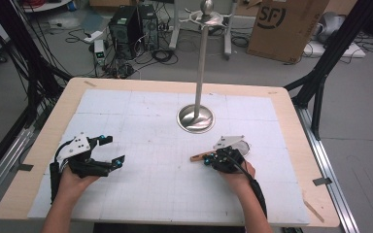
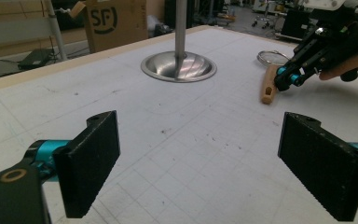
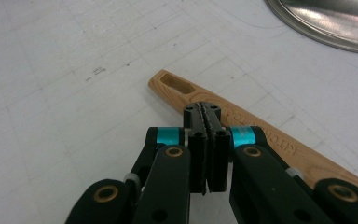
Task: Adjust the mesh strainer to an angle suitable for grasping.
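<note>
1 high camera over the table (image 1: 291,145), 2 low gripper cameras close above it, all sharing the stand base (image 1: 195,118).

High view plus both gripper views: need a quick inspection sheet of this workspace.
Surface: white gridded mat on a pale wooden table, faint marks.
Job's things: wooden-handled wire strainer lying flat on the mat; tall steel stand with round dished base behind it.
Clutter: nothing seen on the mat.
Grippers: left gripper open, holding nothing, over bare mat; right gripper jaws closed together, above the strainer's handle, not around it.
Cables: black cable along the right forearm; loose leads on the floor.
Surroundings: computer tower, brown cardboard box, black frame legs.
</note>
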Available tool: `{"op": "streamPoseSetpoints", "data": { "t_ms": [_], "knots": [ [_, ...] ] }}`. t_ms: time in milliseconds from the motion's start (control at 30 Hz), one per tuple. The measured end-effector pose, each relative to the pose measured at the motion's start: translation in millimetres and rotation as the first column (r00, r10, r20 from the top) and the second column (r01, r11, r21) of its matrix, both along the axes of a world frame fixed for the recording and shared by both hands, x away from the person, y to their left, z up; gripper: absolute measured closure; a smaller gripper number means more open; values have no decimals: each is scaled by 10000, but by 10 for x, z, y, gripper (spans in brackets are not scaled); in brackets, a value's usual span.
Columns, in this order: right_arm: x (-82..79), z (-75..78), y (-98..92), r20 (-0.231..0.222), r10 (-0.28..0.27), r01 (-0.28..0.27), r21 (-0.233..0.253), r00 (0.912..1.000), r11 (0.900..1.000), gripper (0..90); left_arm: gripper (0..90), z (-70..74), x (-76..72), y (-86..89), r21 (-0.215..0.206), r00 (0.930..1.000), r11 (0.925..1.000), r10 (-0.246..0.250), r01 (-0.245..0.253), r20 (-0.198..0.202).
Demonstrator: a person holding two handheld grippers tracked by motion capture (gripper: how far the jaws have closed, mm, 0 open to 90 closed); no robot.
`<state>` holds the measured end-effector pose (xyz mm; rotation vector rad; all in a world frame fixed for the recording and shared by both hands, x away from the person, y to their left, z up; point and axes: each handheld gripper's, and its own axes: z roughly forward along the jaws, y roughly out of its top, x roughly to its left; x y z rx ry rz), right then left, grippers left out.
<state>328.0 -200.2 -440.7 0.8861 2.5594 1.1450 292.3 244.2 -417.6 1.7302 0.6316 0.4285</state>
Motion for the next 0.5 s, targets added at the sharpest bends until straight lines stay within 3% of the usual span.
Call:
{"op": "streamPoseSetpoints", "data": {
  "t_ms": [167,267,500],
  "knots": [
    [-34,77,-86,130,-52,47,386,9999,9992,892,133,-5,4,0,64,10000,10000,15,-15,-11],
    [-38,196,-244,395,-550,527,550,9977,9971,892,133,-9,6,-11,49,10000,10000,-20,20,-16],
    [33,297,-443,857,-1232,1172,712,9887,9905,892,134,-10,7,-11,51,10000,10000,-19,20,-28]
  ]
}}
